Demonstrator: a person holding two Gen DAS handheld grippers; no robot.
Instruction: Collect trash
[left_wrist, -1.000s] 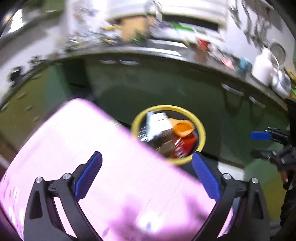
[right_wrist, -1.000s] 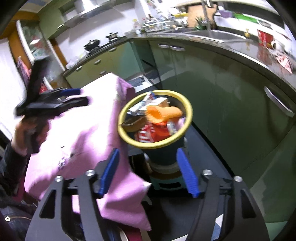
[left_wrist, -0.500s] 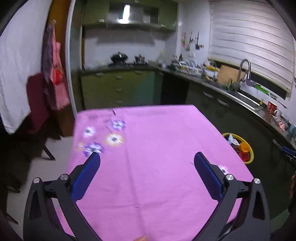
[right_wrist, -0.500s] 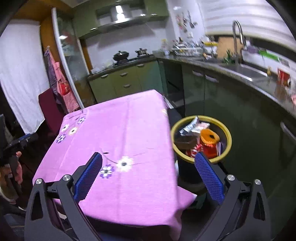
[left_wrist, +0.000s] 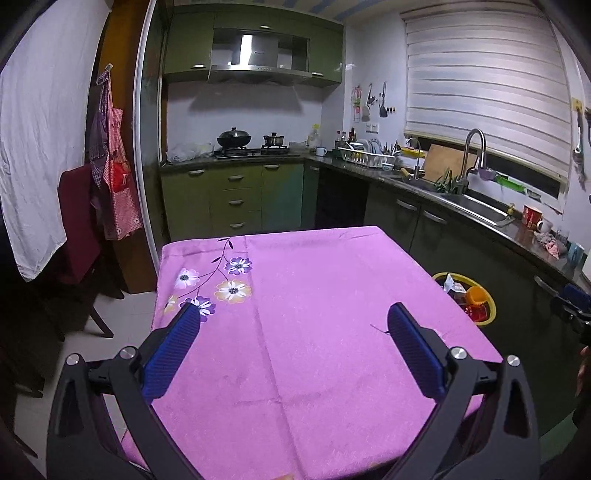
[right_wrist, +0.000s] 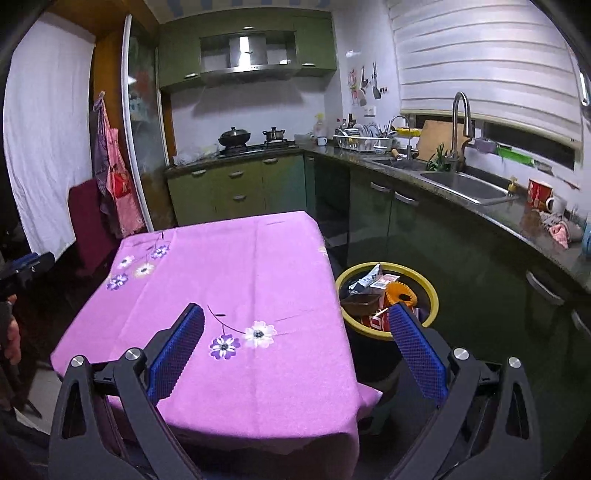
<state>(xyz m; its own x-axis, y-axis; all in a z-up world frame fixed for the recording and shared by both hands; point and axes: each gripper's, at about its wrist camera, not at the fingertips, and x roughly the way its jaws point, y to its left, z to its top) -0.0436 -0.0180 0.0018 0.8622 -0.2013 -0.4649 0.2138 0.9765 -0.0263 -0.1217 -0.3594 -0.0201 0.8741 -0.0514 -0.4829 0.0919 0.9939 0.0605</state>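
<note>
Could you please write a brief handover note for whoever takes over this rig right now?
Left gripper: jaws open, empty, held above the pink tablecloth.
Right gripper: jaws open, empty, over the table's near right corner.
Yellow-rimmed bin stands on the floor right of the table, already filled with wrappers, an orange cup and red packaging.
Done: no trash is visible on the tablecloth.
Left: nothing obvious in view; check areas outside both cameras.

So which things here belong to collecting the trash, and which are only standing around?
For the job:
- yellow-rimmed trash bin
- trash inside it
- left tool, open
- right tool, open

Only standing around:
- pink tablecloth
- wok
- dish rack
- sink
- apron
</note>
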